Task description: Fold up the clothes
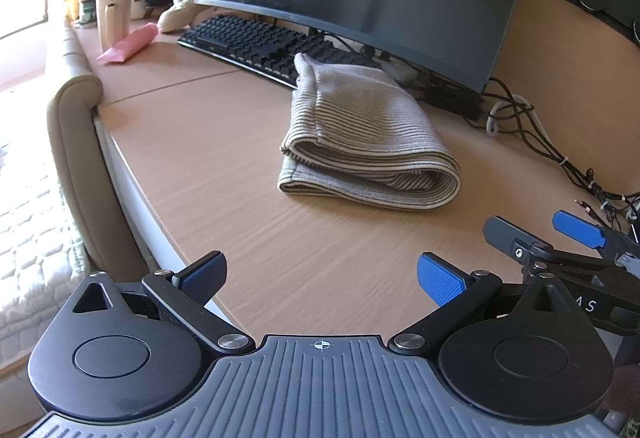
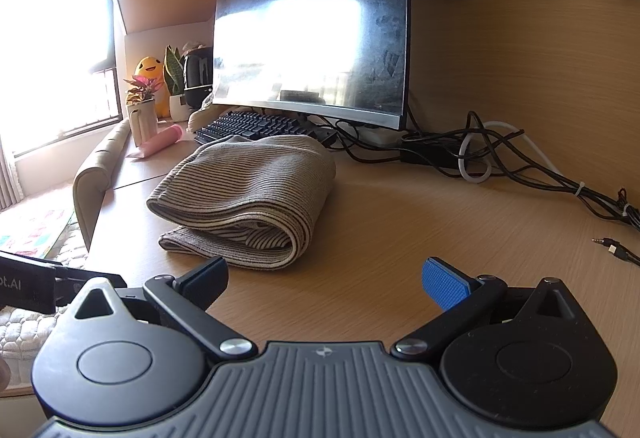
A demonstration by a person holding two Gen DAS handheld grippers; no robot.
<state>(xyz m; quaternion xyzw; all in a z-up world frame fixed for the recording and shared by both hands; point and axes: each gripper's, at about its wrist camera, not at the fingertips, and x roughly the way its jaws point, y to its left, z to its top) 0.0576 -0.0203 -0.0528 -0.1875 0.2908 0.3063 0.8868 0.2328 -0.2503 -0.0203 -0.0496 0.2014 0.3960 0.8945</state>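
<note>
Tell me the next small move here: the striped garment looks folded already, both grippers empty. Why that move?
Probably pull both grippers back and leave it. The beige striped knit garment lies in a folded stack on the wooden desk, free of both. The left gripper and right gripper are open and empty, short of its near edge. Only its far end, against the black keyboard, might need tidying.

Both wrist cameras are looking low across the desk (image 1: 240, 141) toward its back edge, sharing the folded garment (image 2: 248, 193) and monitor (image 2: 316, 17).

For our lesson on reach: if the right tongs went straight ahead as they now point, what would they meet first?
Most likely the folded striped garment on the desk, slightly left of the right tongs' open jaws; depth is unclear.
</note>
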